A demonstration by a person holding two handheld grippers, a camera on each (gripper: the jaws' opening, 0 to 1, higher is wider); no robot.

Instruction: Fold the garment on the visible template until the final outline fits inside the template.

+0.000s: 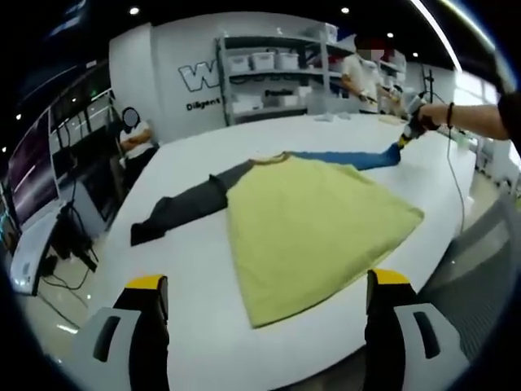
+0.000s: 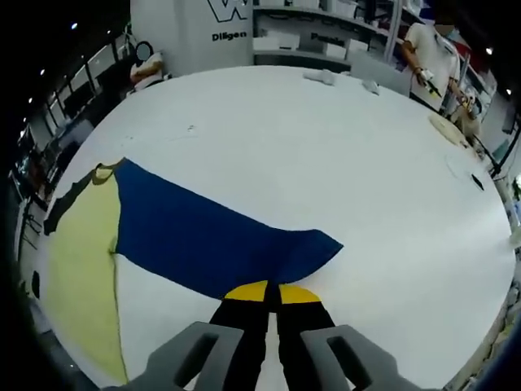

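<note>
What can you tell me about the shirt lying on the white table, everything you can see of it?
The shirt is a soft, cloth-looking long-sleeved top with a yellow-green body, one dark grey sleeve and one blue sleeve. It lies flat on the white table, both sleeves spread out to the sides. The right gripper has its jaws shut on the blue sleeve's cuff. The left gripper is open, above the hem, not touching it.

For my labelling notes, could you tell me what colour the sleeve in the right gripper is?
Blue sleeve, clearest in the right gripper view.
</note>
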